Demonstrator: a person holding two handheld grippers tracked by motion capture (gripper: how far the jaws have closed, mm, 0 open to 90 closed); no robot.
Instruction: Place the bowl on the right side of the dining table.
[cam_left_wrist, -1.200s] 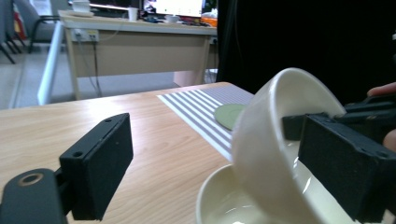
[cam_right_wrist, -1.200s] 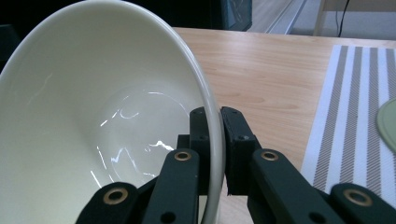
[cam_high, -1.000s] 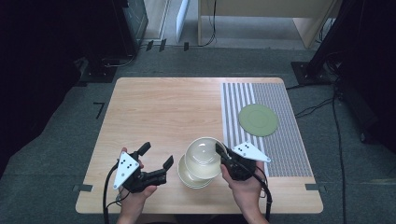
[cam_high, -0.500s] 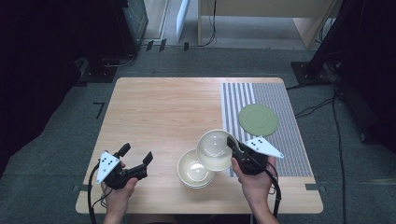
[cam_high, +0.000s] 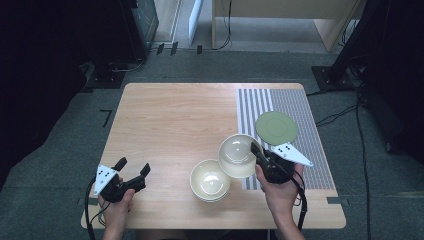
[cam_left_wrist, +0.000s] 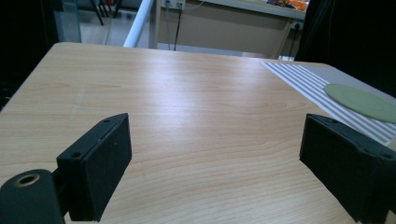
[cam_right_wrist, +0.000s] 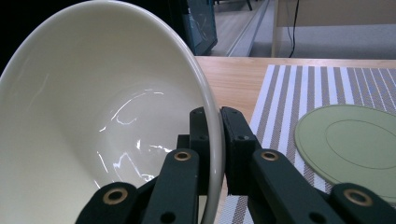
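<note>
Above the worktop (cam_high: 175, 120), right gripper (cam_high: 257, 152) fingers clamp a cream bowl's (cam_high: 237, 155) rim; left gripper (cam_high: 134, 172) fingers stand apart.

A striped placemat (cam_high: 295, 130) covers the wooden worktop's (cam_high: 175, 125) right side; a flat green plate (cam_high: 276, 126) lies on it; dark cables (cam_high: 345, 112) trail over the floor.
</note>
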